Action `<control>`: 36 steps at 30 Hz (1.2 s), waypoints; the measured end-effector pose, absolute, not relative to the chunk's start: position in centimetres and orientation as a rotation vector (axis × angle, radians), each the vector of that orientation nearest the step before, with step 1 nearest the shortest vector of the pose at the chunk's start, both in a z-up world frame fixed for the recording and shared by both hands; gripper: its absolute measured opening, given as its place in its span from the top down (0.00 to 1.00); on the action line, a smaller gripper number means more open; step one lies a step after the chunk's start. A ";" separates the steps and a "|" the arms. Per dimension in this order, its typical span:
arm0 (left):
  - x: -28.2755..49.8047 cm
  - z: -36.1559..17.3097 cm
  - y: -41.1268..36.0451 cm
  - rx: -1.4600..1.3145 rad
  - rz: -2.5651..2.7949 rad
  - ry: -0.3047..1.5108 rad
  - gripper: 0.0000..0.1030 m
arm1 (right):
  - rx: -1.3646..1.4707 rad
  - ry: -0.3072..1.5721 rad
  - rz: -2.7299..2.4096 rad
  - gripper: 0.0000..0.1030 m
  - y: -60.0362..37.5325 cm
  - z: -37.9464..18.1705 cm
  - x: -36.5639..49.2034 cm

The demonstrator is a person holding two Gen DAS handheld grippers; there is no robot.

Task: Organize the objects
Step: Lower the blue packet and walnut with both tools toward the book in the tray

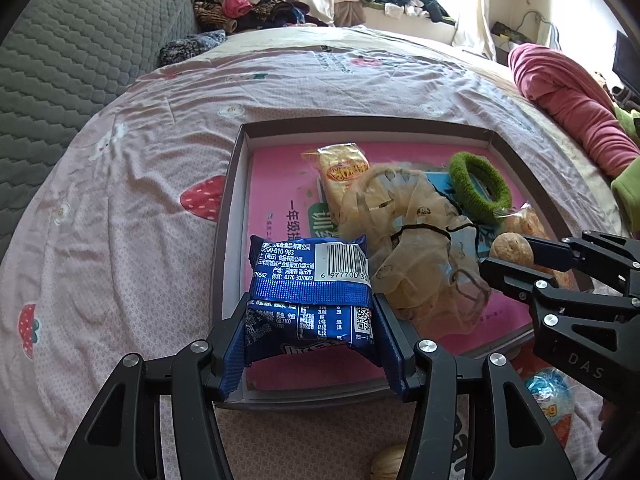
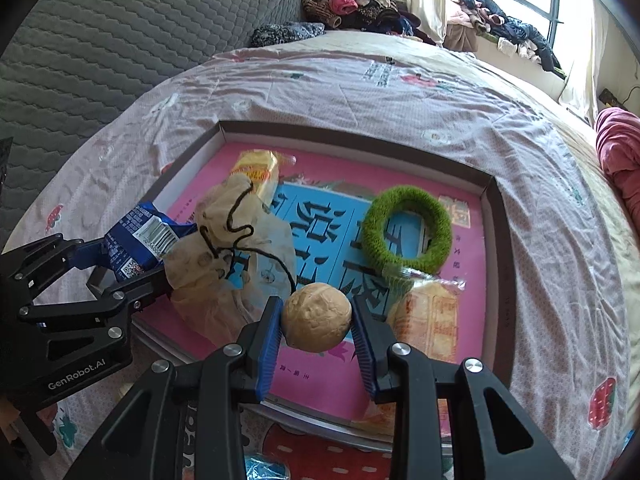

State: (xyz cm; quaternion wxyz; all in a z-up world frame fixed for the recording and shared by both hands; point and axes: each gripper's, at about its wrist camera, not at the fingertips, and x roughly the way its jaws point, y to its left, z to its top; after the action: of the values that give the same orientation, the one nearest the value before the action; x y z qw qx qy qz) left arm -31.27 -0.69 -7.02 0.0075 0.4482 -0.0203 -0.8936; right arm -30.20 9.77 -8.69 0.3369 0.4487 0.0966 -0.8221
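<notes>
A shallow box (image 1: 234, 184) with a pink book in its bottom lies on the bed. My left gripper (image 1: 310, 320) is shut on a blue snack packet (image 1: 308, 276) and holds it over the box's near left part; it also shows in the right wrist view (image 2: 136, 248). My right gripper (image 2: 316, 320) is shut on a walnut (image 2: 316, 318) above the box's near edge; the walnut shows in the left wrist view (image 1: 512, 250) too. Inside lie a beige drawstring bag (image 2: 240, 252), a green knitted ring (image 2: 408, 234) and two orange snack packets (image 2: 256, 172) (image 2: 432, 320).
The box (image 2: 494, 216) sits on a pink strawberry-print sheet (image 1: 132, 200). A second walnut (image 1: 386, 464) and a blue wrapped item (image 1: 550, 390) lie on the bed near the box. A grey quilted headboard (image 1: 72, 48) is at left, a red blanket (image 1: 568, 104) at right, clothes piles behind.
</notes>
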 end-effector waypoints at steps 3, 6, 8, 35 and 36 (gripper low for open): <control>-31.3 -7.3 -0.7 1.408 -2.791 -0.055 0.43 | 1.181 0.256 -2.135 0.66 9.7 -9.1 -30.2; -31.3 -7.6 -0.7 1.421 -2.787 -0.050 0.43 | 1.193 0.256 -2.128 0.66 9.6 -9.5 -30.2; -31.2 -7.8 -0.6 1.426 -2.785 -0.046 0.43 | 1.197 0.255 -2.129 0.66 9.6 -9.7 -30.3; -31.4 -8.2 -0.8 1.463 -2.771 -0.022 0.32 | 1.229 0.276 -2.125 0.61 9.6 -10.3 -30.6; -31.3 -8.1 -0.8 1.463 -2.772 -0.023 0.32 | 1.227 0.278 -2.128 0.60 9.6 -10.3 -30.6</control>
State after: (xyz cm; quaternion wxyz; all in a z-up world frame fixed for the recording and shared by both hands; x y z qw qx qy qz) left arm -31.33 -0.76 -8.12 0.0034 0.4666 -0.0074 -0.8844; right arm -30.56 9.63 -10.26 0.3285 0.4690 0.1060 -0.8130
